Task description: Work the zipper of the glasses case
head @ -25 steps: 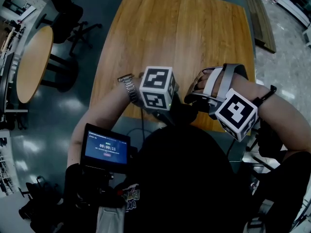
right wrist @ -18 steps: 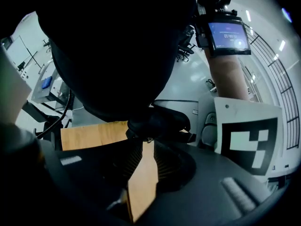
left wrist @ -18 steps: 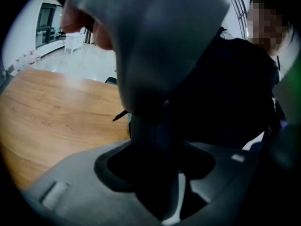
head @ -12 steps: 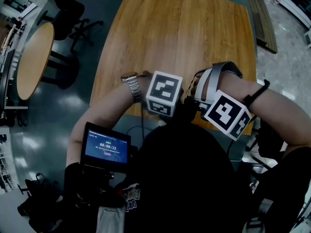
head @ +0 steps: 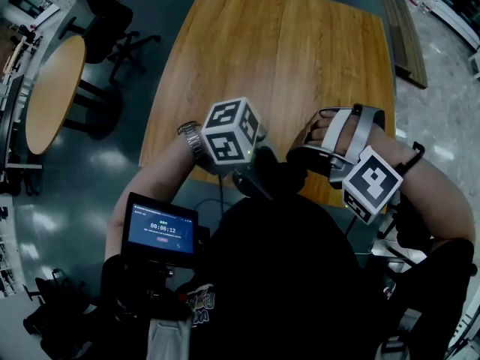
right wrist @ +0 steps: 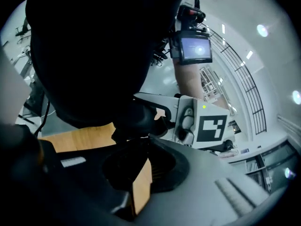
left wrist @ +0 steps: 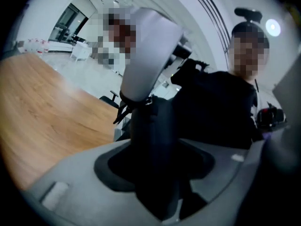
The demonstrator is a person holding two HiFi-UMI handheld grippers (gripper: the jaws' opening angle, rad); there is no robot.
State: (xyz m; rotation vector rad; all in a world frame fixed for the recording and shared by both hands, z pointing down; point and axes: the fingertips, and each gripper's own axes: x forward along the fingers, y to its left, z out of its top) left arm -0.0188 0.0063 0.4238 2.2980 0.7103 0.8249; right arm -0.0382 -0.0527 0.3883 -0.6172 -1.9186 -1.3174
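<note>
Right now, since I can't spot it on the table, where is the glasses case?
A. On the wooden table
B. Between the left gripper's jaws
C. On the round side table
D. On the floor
B: in the left gripper view the dark glasses case stands between the jaws of the left gripper, which are closed on it.
</note>
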